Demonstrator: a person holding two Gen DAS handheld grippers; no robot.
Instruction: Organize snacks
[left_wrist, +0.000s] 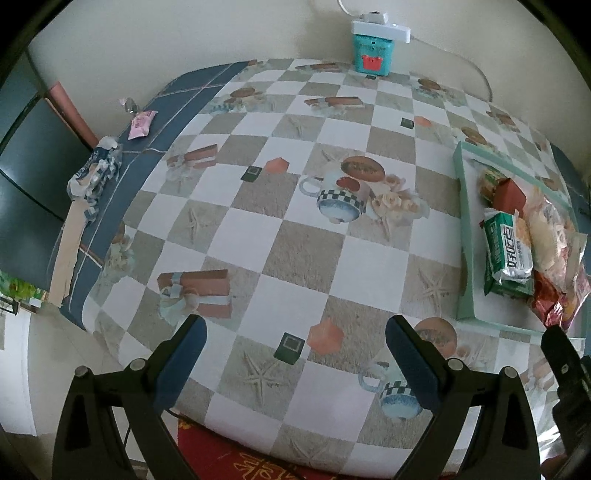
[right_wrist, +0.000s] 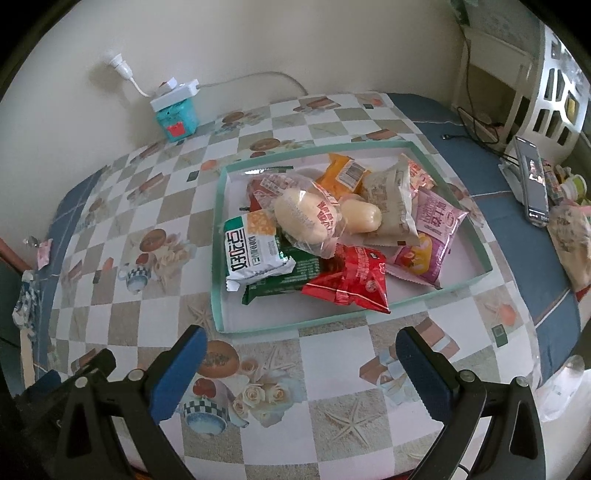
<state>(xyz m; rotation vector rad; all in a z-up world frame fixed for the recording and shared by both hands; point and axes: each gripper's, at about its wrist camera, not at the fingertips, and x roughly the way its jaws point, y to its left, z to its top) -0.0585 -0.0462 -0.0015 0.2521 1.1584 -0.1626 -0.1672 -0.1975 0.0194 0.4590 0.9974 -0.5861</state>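
Two grippers, both empty, above a table (right_wrist: 332, 365) laid with a checkered printed cloth; left gripper (left_wrist: 295, 363) with blue-padded fingers spread wide, nothing between them, over bare cloth at the near edge; right gripper (right_wrist: 301, 365) likewise wide apart, holding nothing, just short of the tray's near wall.

One shallow tray (right_wrist: 218, 236), mint-green rim, white floor, set right of the table's centre; in the left wrist view it lies at the far right (left_wrist: 463, 236), partly cut off.

Snacks heaped inside the tray, overlapping:
- green-and-white packet (right_wrist: 251, 254) at the left side, seen also from the left wrist (left_wrist: 508, 251);
- clear bag of pale buns (right_wrist: 306, 218) resting on top, centre;
- red packet (right_wrist: 351, 278) at the front, its corner over the near wall;
- dark green packet (right_wrist: 284, 277) beneath the two above;
- orange packet (right_wrist: 345, 173) at the back;
- beige packet (right_wrist: 391, 199) right of centre;
- pink-purple packet (right_wrist: 434, 229) at the right.

Outside the tray: pink packet (left_wrist: 140, 123) on the blue border at the far left, well apart from the tray; teal box (right_wrist: 175, 120) against the wall, bearing a white power strip (right_wrist: 177, 92); phone (right_wrist: 532, 181) upright at the right edge.
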